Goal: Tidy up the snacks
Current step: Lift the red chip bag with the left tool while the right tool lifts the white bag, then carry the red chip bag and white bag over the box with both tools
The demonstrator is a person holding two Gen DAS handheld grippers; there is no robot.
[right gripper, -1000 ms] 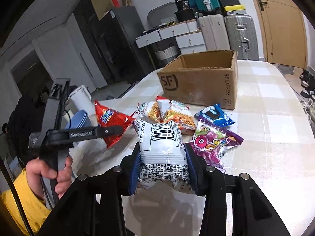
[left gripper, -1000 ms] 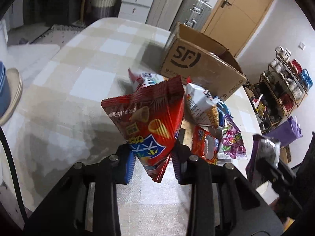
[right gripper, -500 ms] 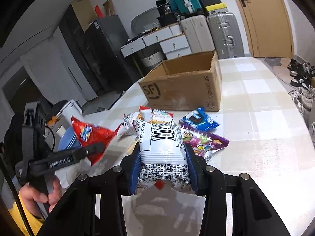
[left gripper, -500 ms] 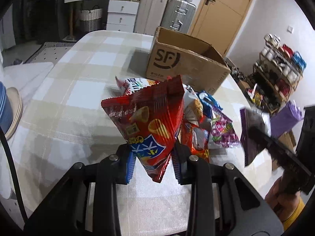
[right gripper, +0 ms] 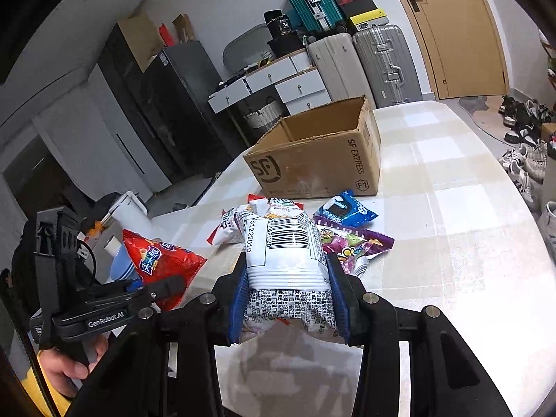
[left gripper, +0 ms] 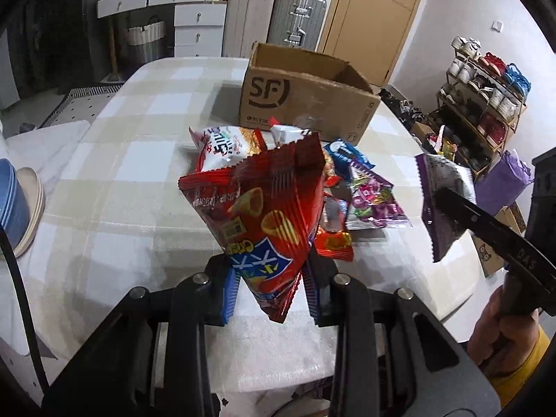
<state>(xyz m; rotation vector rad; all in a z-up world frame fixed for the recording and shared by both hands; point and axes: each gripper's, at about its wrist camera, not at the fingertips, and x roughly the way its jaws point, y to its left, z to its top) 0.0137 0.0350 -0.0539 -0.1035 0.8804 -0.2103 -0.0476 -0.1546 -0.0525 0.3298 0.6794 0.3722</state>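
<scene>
My left gripper (left gripper: 271, 288) is shut on a red chip bag (left gripper: 264, 208) and holds it above the near table edge. My right gripper (right gripper: 288, 299) is shut on a white snack pack with a barcode (right gripper: 288, 260), held above the table. The red bag also shows at the left of the right wrist view (right gripper: 160, 260); the pack shows at the right of the left wrist view (left gripper: 444, 194). An open SF cardboard box (left gripper: 305, 100) (right gripper: 312, 160) stands beyond a pile of snack bags (left gripper: 347, 187) (right gripper: 340, 229) on the checked table.
Stacked blue and beige bowls (left gripper: 17, 205) sit at the left table edge. Suitcases (right gripper: 361, 62) and white drawers (left gripper: 198, 24) stand behind the table. A shoe rack (left gripper: 486, 93) is at the right. Bare checked tablecloth (right gripper: 451, 243) lies right of the pile.
Both grippers have pulled back and up from the pile, each still holding its bag. The box and pile now sit farther ahead and more centred in both views.
</scene>
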